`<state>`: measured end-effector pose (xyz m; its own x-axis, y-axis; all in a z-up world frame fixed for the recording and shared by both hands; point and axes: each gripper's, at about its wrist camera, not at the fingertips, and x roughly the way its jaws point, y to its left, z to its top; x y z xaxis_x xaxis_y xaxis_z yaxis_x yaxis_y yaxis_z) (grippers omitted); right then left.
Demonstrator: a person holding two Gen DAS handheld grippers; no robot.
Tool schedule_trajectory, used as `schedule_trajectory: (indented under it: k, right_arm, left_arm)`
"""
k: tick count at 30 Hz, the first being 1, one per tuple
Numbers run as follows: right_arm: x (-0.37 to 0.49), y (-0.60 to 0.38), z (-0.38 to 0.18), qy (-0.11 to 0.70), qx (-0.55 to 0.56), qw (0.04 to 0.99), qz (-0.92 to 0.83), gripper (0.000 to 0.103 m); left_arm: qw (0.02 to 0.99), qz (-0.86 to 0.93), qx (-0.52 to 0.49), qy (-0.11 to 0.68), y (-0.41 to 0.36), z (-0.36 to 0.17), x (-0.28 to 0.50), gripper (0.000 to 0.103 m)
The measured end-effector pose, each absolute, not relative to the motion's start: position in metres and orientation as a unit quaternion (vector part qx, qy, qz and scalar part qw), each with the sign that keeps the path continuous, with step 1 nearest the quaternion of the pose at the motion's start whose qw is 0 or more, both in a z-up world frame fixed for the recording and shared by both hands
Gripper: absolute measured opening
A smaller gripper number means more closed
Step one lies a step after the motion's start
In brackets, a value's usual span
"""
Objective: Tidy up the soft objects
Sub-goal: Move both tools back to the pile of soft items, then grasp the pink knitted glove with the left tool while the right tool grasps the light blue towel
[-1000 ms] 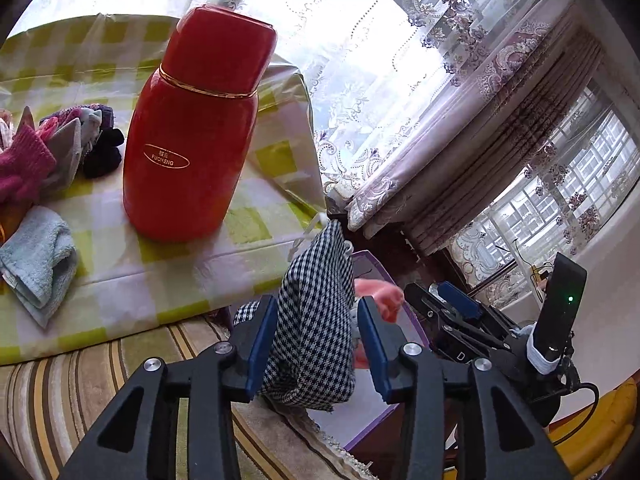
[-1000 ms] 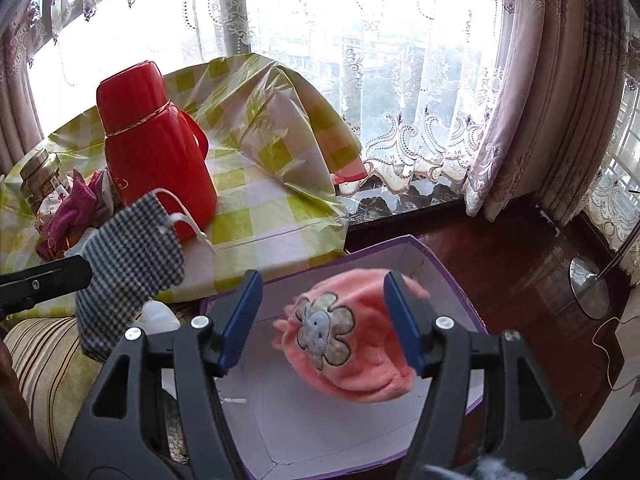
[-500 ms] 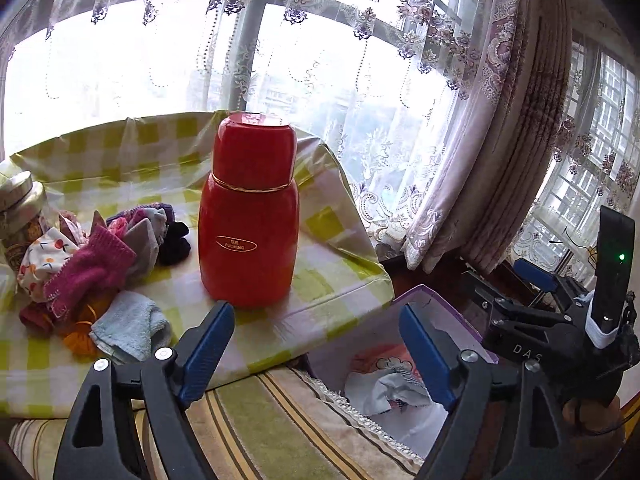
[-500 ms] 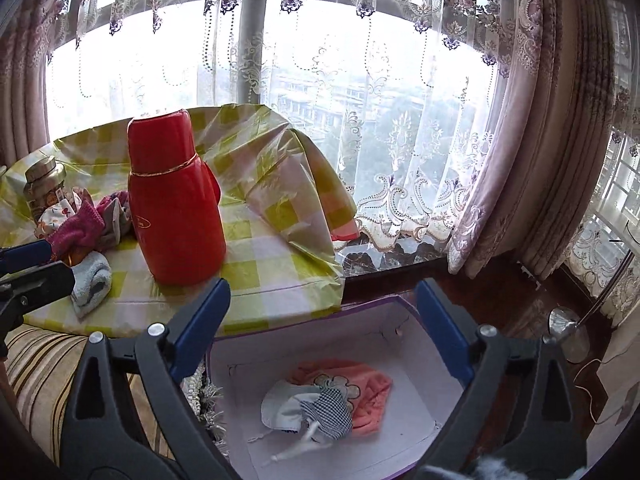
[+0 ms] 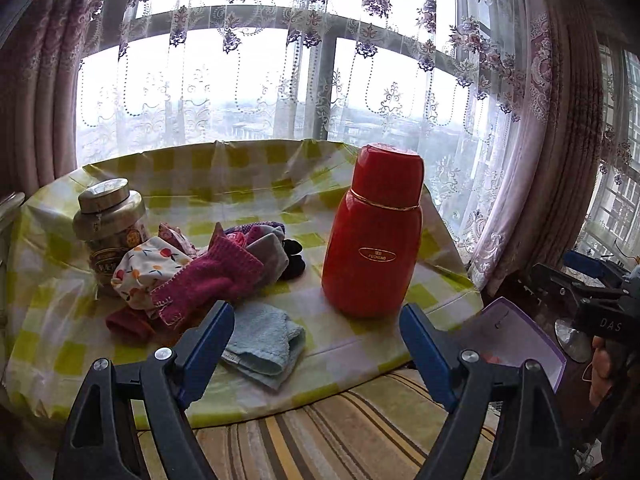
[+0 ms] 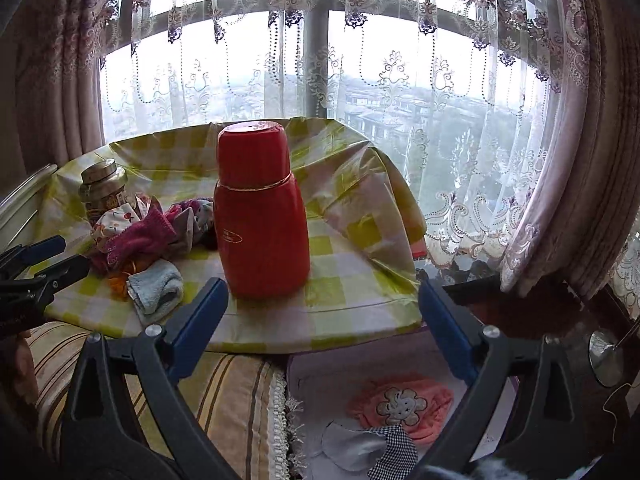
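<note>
Behind lace curtains, a checked table is faced with the left gripper and right gripper both spread and empty, so, judged between rounds, the blue towel at its near edge is likely next for the box below the table's right corner.

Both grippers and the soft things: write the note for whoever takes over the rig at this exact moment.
Left gripper: jaws open, nothing between them, facing the table.
Right gripper: jaws open, empty, above the edge of the box.
Done: the pink hat and the checked mask lie in the purple box on the floor beside the table.
Left: the blue towel, the magenta glove, the printed cloth and the rest of the pile are on the checked tablecloth, between the jar and the red flask. The towel lies nearest the left gripper.
</note>
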<state>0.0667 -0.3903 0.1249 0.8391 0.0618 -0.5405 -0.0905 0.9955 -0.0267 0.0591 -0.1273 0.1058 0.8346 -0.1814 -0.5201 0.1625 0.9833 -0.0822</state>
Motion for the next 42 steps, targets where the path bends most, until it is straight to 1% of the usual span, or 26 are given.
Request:
schedule_trajectory:
  k: [6,15,19,30,36,42]
  right_arm:
    - [0.076,-0.342,0.115,0.306,-0.057,0.946,0.090,0.097]
    - [0.111,-0.278,0.101,0.348,-0.066,0.919,0.170,0.097]
    - [0.126,-0.256,0.094,0.365,-0.069,0.909,0.187,0.097]
    - [0.169,-0.210,0.060,0.412,-0.077,0.881,0.220,0.097]
    - [0.187,-0.200,0.039,0.437,-0.082,0.867,0.224,0.097]
    - [0.206,-0.197,0.020,0.463,-0.074,0.855,0.223,0.097]
  left_arm:
    - [0.956,-0.068,-0.027,0.283,-0.090,0.095,0.065,0.086]
    - [0.949,-0.065,-0.044,0.307,-0.056,0.083,0.096,0.085]
    - [0.944,-0.070,-0.054,0.319,-0.044,0.077,0.118,0.082]
    - [0.926,-0.084,-0.027,0.366,-0.047,0.052,0.185,0.082]
    - [0.915,-0.075,-0.004,0.397,-0.047,0.029,0.223,0.082]
    - [0.908,-0.064,0.026,0.413,-0.050,0.007,0.244,0.082]
